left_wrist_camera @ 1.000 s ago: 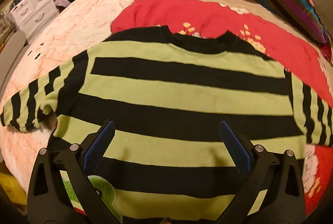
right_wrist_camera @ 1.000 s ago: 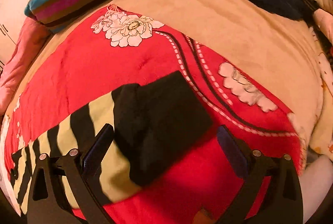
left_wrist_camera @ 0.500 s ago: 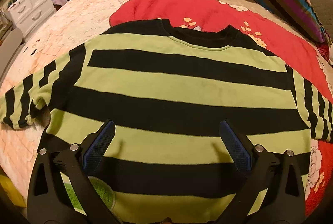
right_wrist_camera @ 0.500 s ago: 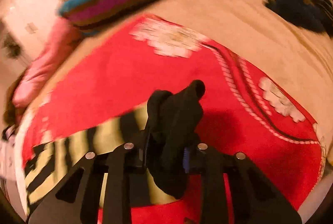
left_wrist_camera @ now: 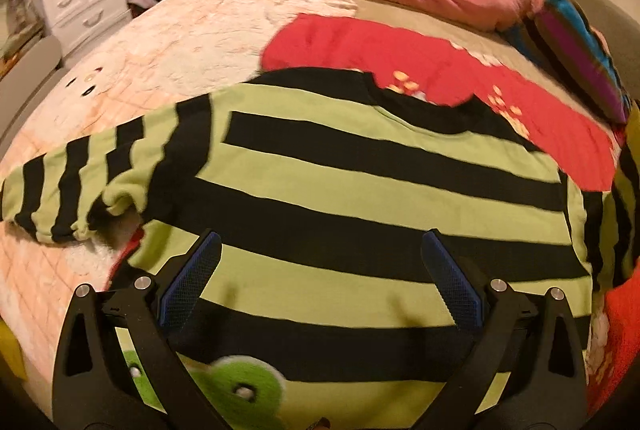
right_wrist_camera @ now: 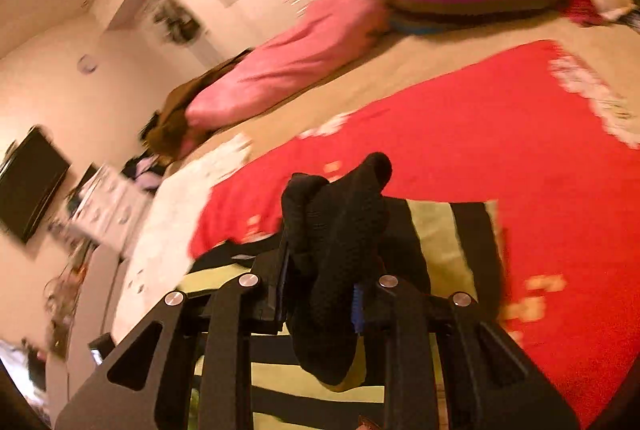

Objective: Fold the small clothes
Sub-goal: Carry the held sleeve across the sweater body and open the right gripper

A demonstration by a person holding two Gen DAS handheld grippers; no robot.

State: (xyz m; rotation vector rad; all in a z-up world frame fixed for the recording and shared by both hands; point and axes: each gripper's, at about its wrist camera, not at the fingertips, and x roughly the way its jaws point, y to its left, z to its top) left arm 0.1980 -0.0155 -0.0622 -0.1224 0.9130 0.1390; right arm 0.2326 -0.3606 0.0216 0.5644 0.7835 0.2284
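From the left wrist we look steeply down between spread fingers (left_wrist_camera: 192, 282), close over the striped sweater (left_wrist_camera: 360, 198), whose body fills everything ahead of the tips. From the right wrist we sit rolled and tilted (the room leans hard), looking past fingers (right_wrist_camera: 280, 282) nearly together, with the black cuff (right_wrist_camera: 336, 230) bunched between them. Both views share the red blanket (left_wrist_camera: 400, 46) beyond the fingertips and the pink duvet (right_wrist_camera: 288, 66) farther back.
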